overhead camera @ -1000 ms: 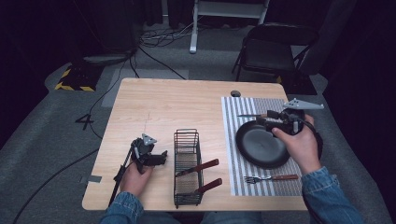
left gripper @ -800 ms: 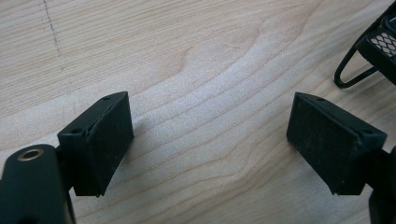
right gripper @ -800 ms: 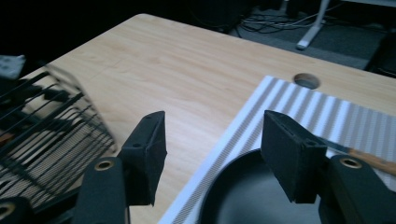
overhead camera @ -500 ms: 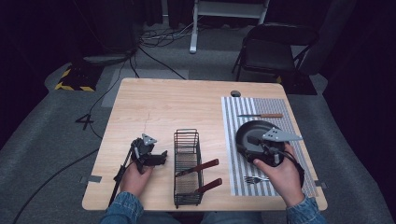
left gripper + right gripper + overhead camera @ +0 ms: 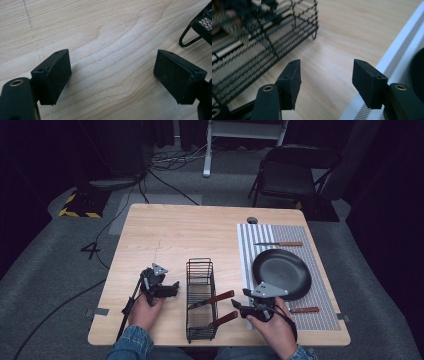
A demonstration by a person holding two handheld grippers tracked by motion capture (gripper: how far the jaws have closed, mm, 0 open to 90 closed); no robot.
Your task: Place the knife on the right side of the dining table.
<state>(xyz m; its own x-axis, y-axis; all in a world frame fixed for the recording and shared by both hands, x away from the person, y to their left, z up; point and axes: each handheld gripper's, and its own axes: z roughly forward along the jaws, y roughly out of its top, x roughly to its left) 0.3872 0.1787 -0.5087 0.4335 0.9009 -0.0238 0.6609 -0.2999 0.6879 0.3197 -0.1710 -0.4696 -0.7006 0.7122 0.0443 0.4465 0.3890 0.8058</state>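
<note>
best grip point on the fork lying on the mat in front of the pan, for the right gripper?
Take the fork by its wooden handle, probably from straight above with the jaws across it. It lies flat on the striped mat, handle pointing right, clear of the pan. The right gripper is open and empty beside it.

- I see a light wooden table [image 5: 200,235].
- A black wire basket [image 5: 201,300] stands near its front edge.
- A striped grey mat [image 5: 300,236] covers the table's right part.
- A round dark grommet [image 5: 252,220] sits near the far edge.
</note>
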